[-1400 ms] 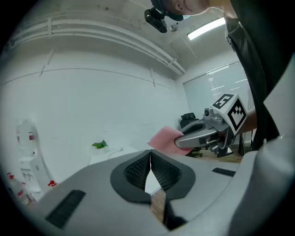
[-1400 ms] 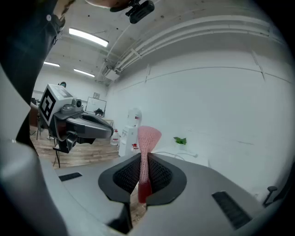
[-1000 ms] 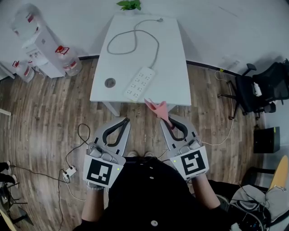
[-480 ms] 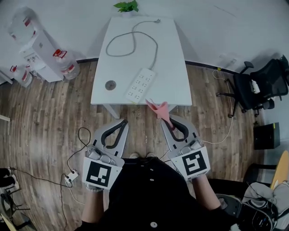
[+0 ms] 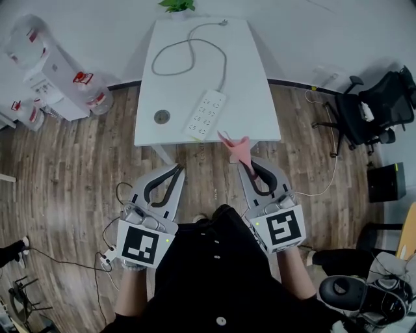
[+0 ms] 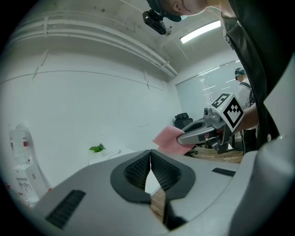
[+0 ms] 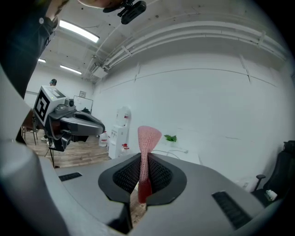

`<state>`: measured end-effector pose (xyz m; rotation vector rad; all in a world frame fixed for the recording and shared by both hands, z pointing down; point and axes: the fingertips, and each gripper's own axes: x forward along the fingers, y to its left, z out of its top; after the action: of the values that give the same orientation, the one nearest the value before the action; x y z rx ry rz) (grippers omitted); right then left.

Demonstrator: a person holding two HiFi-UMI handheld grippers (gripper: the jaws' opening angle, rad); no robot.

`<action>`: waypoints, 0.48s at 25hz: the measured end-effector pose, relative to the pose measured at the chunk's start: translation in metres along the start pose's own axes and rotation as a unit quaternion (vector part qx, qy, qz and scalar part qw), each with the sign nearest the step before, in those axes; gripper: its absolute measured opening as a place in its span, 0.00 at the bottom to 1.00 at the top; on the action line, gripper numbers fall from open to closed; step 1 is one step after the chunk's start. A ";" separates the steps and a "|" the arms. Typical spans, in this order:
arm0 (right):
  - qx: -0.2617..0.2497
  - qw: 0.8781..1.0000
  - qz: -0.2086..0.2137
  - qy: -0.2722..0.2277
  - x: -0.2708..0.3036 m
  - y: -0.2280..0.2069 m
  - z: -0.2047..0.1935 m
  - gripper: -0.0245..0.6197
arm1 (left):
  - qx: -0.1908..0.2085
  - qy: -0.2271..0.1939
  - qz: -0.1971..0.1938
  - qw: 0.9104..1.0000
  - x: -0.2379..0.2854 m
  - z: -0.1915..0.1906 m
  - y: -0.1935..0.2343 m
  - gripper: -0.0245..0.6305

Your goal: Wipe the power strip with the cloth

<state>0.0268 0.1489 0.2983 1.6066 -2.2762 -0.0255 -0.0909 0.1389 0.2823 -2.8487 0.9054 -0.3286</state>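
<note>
A white power strip point(image 5: 206, 114) lies near the front edge of a white table point(image 5: 253, 84), its grey cord point(image 5: 188, 52) looping toward the far end. My right gripper point(image 5: 242, 162) is shut on a pink cloth point(image 5: 236, 147) that sticks up past its jaws, just short of the table's front edge. In the right gripper view the pink cloth point(image 7: 147, 143) stands upright, pinched between the pads. My left gripper point(image 5: 179, 170) is shut and holds nothing, over the wooden floor in front of the table. In the left gripper view the pads meet, and the cloth point(image 6: 169, 138) shows beyond.
A round grey grommet point(image 5: 162, 117) sits in the table's left front. A water dispenser point(image 5: 55, 71) with bottles stands at the left, a black office chair point(image 5: 377, 110) at the right. A plant point(image 5: 177, 5) is behind the table. Cables point(image 5: 78, 260) run over the floor.
The view has shifted slightly and the table sits a little closer. Both grippers have edged forward toward the table; the right one still holds the cloth.
</note>
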 end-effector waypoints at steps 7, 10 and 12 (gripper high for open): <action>0.004 1.000 -0.017 0.000 0.000 -0.006 -0.006 0.11 | 0.007 -0.006 -0.001 1.000 0.005 -0.001 0.005 0.06; 0.004 1.000 -0.017 0.008 0.007 -0.014 -0.008 0.11 | 0.011 -0.008 0.003 1.000 0.014 0.000 0.011 0.06; 0.003 1.000 -0.015 0.007 0.016 -0.021 -0.007 0.11 | 0.013 -0.011 0.006 1.000 0.021 0.002 0.016 0.06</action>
<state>0.0437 0.1283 0.3049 1.6386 -2.2433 -0.0145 -0.0825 0.1143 0.2808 -2.8162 0.9076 -0.3061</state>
